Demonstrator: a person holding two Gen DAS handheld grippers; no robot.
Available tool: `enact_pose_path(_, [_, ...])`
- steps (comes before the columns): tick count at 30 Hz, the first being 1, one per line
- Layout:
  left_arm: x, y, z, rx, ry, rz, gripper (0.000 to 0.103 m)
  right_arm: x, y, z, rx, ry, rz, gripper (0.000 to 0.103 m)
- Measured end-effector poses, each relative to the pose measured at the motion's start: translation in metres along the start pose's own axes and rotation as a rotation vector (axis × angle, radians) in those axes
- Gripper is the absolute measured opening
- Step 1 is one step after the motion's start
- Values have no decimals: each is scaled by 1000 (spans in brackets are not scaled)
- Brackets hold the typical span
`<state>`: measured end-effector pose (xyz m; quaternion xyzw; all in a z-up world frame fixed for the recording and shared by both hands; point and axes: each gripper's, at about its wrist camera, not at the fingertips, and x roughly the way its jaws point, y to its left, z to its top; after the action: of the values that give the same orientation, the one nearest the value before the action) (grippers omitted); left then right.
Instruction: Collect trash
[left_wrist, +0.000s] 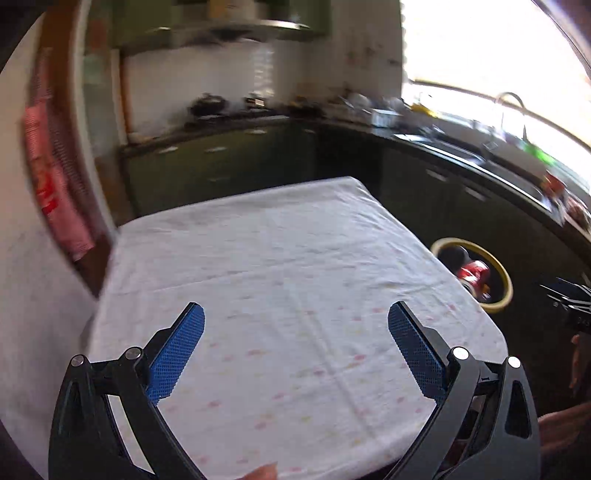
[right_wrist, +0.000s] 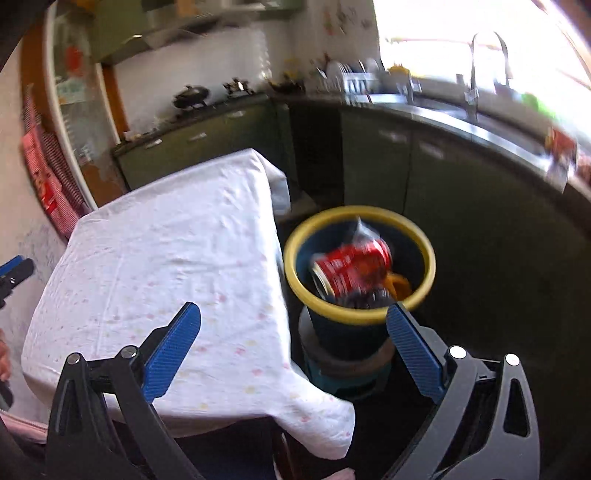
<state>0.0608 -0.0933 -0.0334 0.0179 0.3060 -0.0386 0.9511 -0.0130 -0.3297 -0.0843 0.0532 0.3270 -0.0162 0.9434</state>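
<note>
Two grippers hang over the scene with nothing in either: the left gripper (left_wrist: 295, 347) has its blue pads spread as wide as they go above the white tablecloth (left_wrist: 280, 258), and the right gripper (right_wrist: 293, 349) is spread just as wide, with only cloth and bin showing between its fingers. No loose trash shows on the cloth in either view; what can be seen of it has already gone into the yellow-rimmed bin (right_wrist: 360, 317), which stands on a low stool just beside the table's right edge. A red can (right_wrist: 352, 267) lies on its side in the bin, its long axis running across the opening, with a clear wrapper behind it and something orange beside it. From the right claw the bin sits just ahead and below, nearly between the fingertips; from the left claw it lies well off to the right past the table edge, so the right hand is the nearer one. Judging by the bare cloth, collecting looks about finished, though motion blur could hide small scraps.
</note>
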Motion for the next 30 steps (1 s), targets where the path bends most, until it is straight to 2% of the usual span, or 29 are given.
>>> enact_pose_path(3, [-34,30,-9,-49,-35,18,98,-21,14,4,-43,-66,-23,96])
enact_pose_path(6, [-60,48,-16,-88,-53,-14,98,-42,23,5,-71,-116,-22,96])
enact_pose_path(15, [-104,53,-17,-101,-139,-22,98,-71,41,11,-120,-193,-20,96])
enact_pose_path(19, [-114,52,-18,-89,-152,14,98,-74,41,11,-118,-202,-16,96])
enact_pose_path(30, [-113,46,-20,-72,-140,12,98,-69,38,13,-96,-190,-9,96])
